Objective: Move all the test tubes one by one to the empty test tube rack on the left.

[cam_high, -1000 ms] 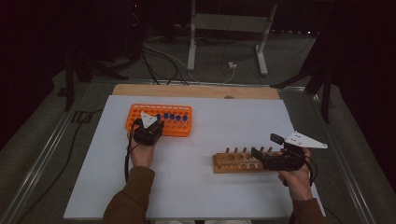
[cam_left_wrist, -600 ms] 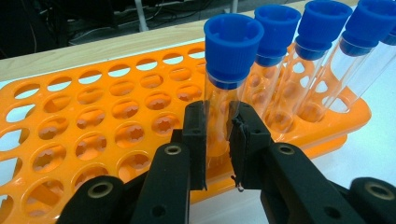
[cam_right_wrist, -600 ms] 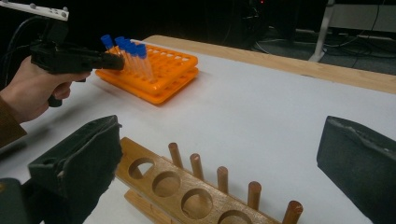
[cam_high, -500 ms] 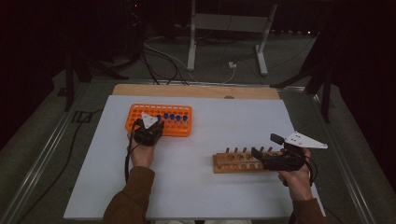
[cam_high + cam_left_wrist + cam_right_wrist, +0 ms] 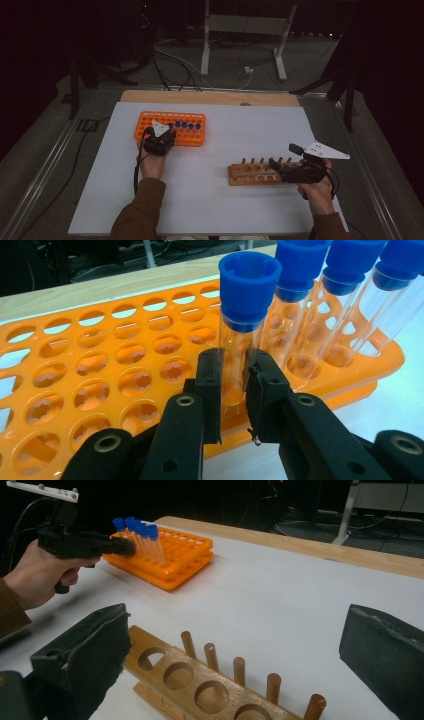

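Observation:
An orange tube rack lies at the table's far left and holds several clear tubes with blue caps in a row. My left gripper is at the rack's near edge, shut on the glass body of the end tube, which stands upright in its hole. The wooden rack, with round holes and a row of pegs, lies at the near right. Over its right end my right gripper is held wide open, with nothing between its jaws.
A white sheet covers the table, with a bare wooden strip along the far edge. Beyond the table are cables and a metal stand on the dark floor. The right gripper view also takes in the left hand and its gripper.

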